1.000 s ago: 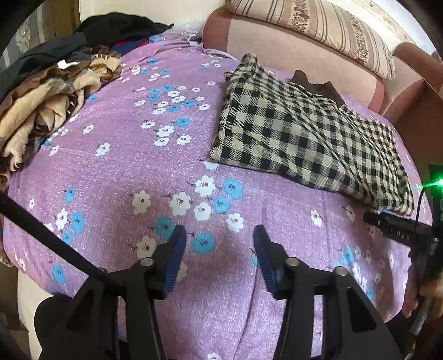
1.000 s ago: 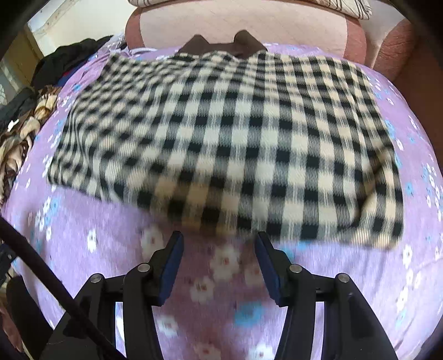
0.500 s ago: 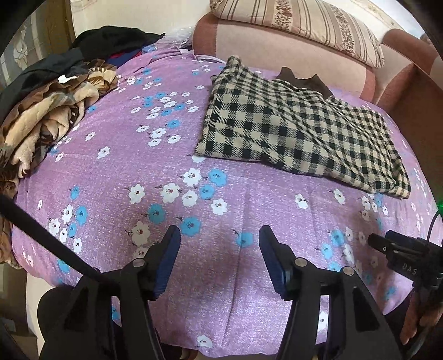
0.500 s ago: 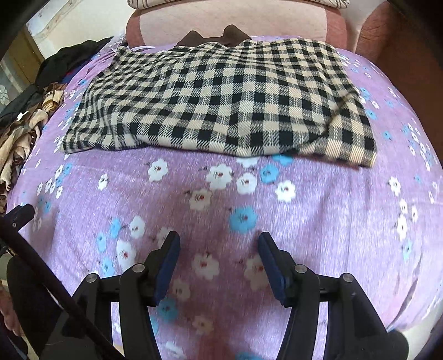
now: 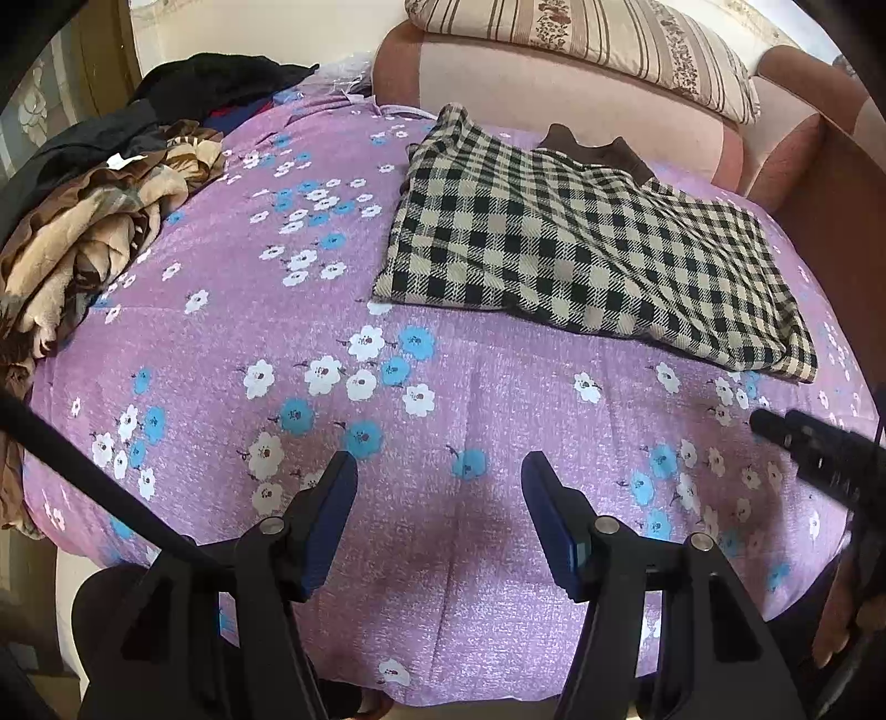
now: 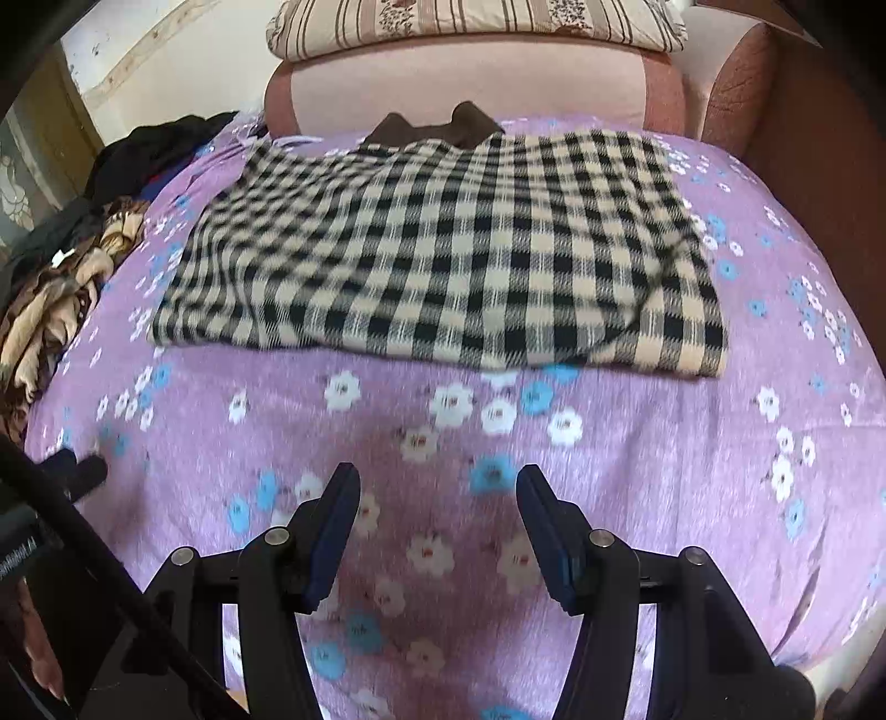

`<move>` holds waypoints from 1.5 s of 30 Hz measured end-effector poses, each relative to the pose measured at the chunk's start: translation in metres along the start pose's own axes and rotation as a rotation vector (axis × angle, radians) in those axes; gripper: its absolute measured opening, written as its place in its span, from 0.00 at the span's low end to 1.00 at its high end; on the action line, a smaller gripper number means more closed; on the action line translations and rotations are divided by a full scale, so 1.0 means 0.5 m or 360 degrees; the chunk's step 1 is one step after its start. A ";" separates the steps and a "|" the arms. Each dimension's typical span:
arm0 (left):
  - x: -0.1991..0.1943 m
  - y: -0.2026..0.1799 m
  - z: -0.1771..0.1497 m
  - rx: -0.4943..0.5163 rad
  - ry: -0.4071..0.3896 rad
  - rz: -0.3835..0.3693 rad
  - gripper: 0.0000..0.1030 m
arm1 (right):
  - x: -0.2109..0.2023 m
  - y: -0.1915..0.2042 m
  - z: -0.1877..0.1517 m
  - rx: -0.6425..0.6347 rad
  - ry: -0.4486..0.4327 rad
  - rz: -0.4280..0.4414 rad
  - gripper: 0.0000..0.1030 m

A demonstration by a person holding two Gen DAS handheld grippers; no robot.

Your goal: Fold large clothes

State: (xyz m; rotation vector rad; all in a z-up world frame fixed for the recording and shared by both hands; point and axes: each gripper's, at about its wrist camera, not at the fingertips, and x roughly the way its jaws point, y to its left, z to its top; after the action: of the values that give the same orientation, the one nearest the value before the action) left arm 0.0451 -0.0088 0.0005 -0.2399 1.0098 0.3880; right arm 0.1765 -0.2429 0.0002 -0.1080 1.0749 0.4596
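A black-and-cream checked garment (image 5: 581, 249) lies folded flat at the far side of the purple flowered bedspread (image 5: 277, 343), with a brown collar (image 5: 598, 152) showing at its far edge. It also shows in the right wrist view (image 6: 443, 249). My left gripper (image 5: 437, 471) is open and empty above the bedspread, well short of the garment. My right gripper (image 6: 437, 482) is open and empty, in front of the garment's near edge. The right gripper's body shows at the right of the left wrist view (image 5: 819, 448).
A heap of brown, tan and black clothes (image 5: 99, 221) lies at the bed's left edge, also seen in the right wrist view (image 6: 61, 277). A pink headboard (image 5: 554, 72) with a striped pillow (image 5: 581, 33) stands behind the garment. The bed's near edge drops off below the grippers.
Both grippers drew back from the checked garment toward the bed's near edge, then the right one moved a little closer again. Both stayed open; the garment lies still.
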 end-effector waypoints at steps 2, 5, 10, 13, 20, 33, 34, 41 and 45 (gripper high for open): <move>0.002 0.002 -0.001 -0.0010 0.0004 0.0002 0.59 | 0.002 0.001 0.021 -0.0015 -0.0038 -0.0013 0.62; 0.004 0.007 0.000 -0.0027 0.0003 0.0003 0.59 | 0.011 -0.006 0.061 -0.0027 -0.0141 -0.0033 0.62; 0.008 0.016 0.001 -0.0053 0.0006 0.0017 0.59 | 0.058 -0.080 0.129 0.0085 -0.0154 -0.0063 0.62; 0.013 0.022 0.003 -0.0069 0.0013 0.0026 0.59 | 0.104 -0.152 0.146 0.0199 -0.0059 -0.0146 0.62; 0.036 0.020 0.030 -0.0074 0.0025 0.0041 0.59 | 0.083 -0.207 0.138 0.0252 -0.0070 -0.0203 0.61; 0.104 0.002 0.088 -0.0010 0.0039 0.0123 0.65 | 0.053 -0.057 0.128 -0.0023 -0.0200 -0.0119 0.61; 0.112 0.002 0.088 -0.0013 0.0049 0.0128 0.65 | 0.058 -0.048 0.132 -0.0034 -0.0196 -0.0110 0.61; 0.131 0.027 0.067 -0.0077 0.0095 0.0109 0.65 | 0.093 0.048 0.173 -0.0128 -0.0184 0.0011 0.61; 0.108 0.058 0.060 -0.0164 0.0088 0.0068 0.65 | 0.112 0.129 0.207 -0.0234 -0.0186 0.0111 0.58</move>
State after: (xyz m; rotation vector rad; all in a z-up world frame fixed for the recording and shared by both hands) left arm 0.0815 0.0397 -0.0312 -0.3238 1.0518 0.4751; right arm 0.2570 -0.1360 0.0104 -0.1720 0.9319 0.6010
